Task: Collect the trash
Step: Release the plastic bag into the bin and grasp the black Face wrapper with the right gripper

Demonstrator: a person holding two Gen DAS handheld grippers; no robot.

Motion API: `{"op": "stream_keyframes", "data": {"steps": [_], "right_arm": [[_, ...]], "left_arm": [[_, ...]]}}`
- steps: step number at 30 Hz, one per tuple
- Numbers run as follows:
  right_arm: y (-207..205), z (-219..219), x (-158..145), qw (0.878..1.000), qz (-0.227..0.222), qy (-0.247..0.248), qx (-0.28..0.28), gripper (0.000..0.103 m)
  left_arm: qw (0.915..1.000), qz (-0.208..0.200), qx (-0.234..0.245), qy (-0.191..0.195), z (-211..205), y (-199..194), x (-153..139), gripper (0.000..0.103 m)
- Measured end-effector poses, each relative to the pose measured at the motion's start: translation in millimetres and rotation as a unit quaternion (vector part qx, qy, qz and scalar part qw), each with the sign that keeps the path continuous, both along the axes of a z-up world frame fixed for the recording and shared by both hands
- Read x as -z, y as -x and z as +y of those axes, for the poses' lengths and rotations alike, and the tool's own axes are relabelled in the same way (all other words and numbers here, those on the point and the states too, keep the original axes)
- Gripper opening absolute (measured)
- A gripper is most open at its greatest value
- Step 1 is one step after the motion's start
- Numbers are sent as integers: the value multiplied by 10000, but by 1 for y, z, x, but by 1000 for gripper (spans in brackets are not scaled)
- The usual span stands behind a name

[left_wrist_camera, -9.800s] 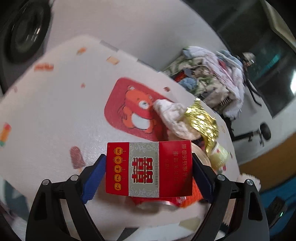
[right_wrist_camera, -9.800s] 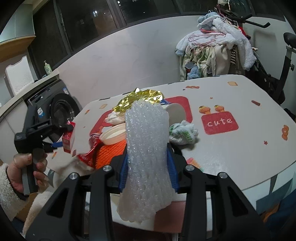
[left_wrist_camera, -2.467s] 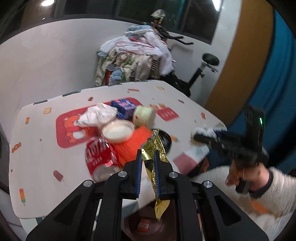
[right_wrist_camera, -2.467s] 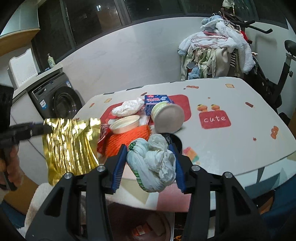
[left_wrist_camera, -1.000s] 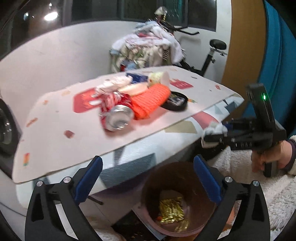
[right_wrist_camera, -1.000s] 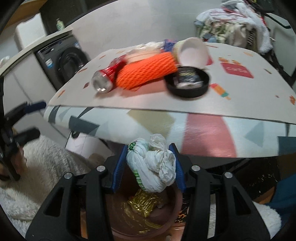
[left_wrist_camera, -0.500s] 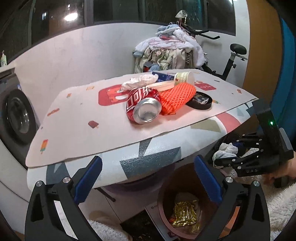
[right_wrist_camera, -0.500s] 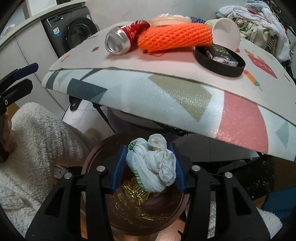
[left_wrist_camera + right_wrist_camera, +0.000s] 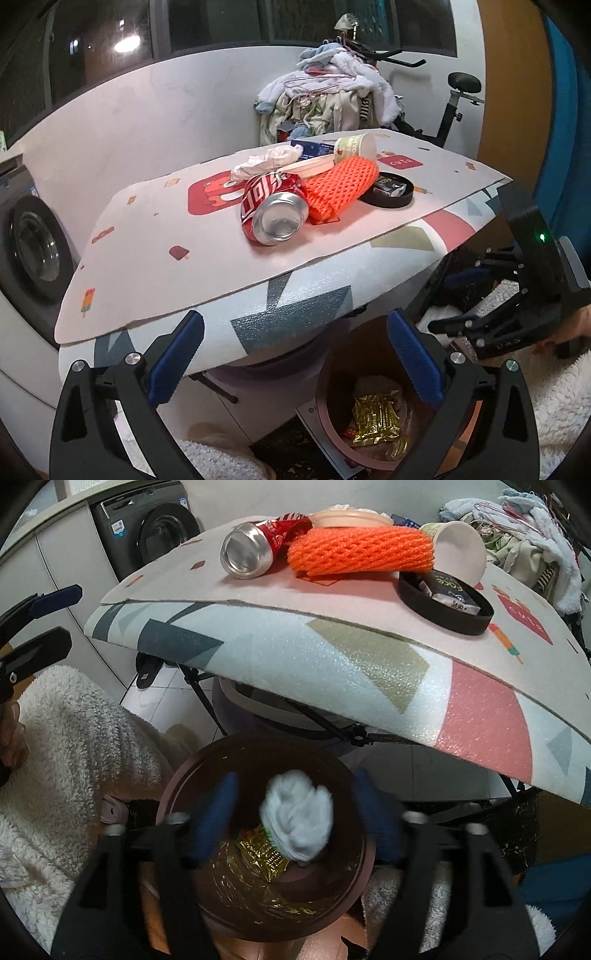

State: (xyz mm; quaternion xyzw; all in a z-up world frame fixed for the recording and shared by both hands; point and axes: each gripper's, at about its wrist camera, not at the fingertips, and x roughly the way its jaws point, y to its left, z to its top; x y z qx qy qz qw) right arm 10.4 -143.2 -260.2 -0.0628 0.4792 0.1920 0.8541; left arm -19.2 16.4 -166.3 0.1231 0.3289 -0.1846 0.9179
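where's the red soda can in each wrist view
Left wrist: the red soda can lies on its side at the centre of the picture, open end toward the camera.
Right wrist: it lies at the top, left of centre, near the table edge.
Shared landmark: the orange foam net right of the can.

Probably home: washing machine, clothes pile, exercise bike.

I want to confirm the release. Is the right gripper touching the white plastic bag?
Apart. The right wrist view shows the right gripper with jaws just opened, and a gap either side of the white plastic bag above the bin.
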Motion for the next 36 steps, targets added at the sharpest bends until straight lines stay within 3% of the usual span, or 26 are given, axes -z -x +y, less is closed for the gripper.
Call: {"op": "stream_keyframes", "data": {"steps": [4, 12, 16, 24, 32, 36], "right_arm": [[2, -5, -7, 9999, -130, -65, 81, 93], [-1, -29, -27, 9976, -388, -270, 505, 93], [-7, -42, -30, 9958, -303, -320, 797, 94], [-30, -63, -66, 9958, -520, -301, 687, 94], [-95, -83, -89, 9951, -675, -394, 599, 62], [-132, -81, -80, 9952, -585, -306, 726, 58]], "left_arm": [[9999, 146, 19, -29, -1, -4, 3, 97], [9977, 599, -80, 298, 13, -17, 9, 97], [9962, 785, 26, 373, 13, -20, 11, 97], [9903, 1199, 101, 694, 14, -30, 3, 97], [9844, 1476, -235, 923, 15, -60, -6, 97], [9827, 1464, -316, 1093, 17, -77, -14, 94]]}}
